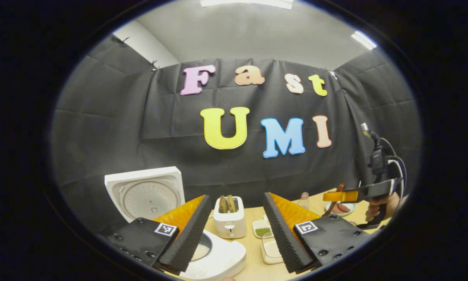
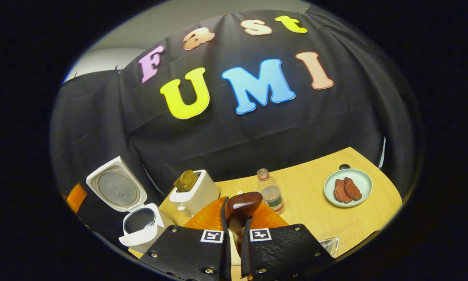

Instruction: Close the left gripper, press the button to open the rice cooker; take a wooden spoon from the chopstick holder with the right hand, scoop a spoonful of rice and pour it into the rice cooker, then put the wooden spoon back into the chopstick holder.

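Note:
The white rice cooker (image 1: 222, 259) sits under my left gripper (image 1: 236, 196), its lid (image 1: 148, 195) standing open. That gripper is open with nothing between its fingers. My right gripper (image 2: 234, 218) is shut on a dark wooden spoon (image 2: 243, 205), whose rounded end sticks up past the fingertips. In the left gripper view the right gripper (image 1: 337, 195) hovers at the far right, held by a hand (image 1: 378, 208), with the spoon (image 1: 333, 207) hanging down from it. The right gripper view shows the cooker (image 2: 140, 224) at lower left with its pot (image 2: 138, 220) uncovered.
A white toaster (image 1: 229, 218) with bread stands mid-table. Beside it are a small dish of green bits (image 1: 262, 231) and a pale tub (image 1: 271, 249). A small bottle (image 2: 271, 193) and a plate of sausages (image 2: 347, 187) stand farther right on the wooden table (image 2: 316, 218).

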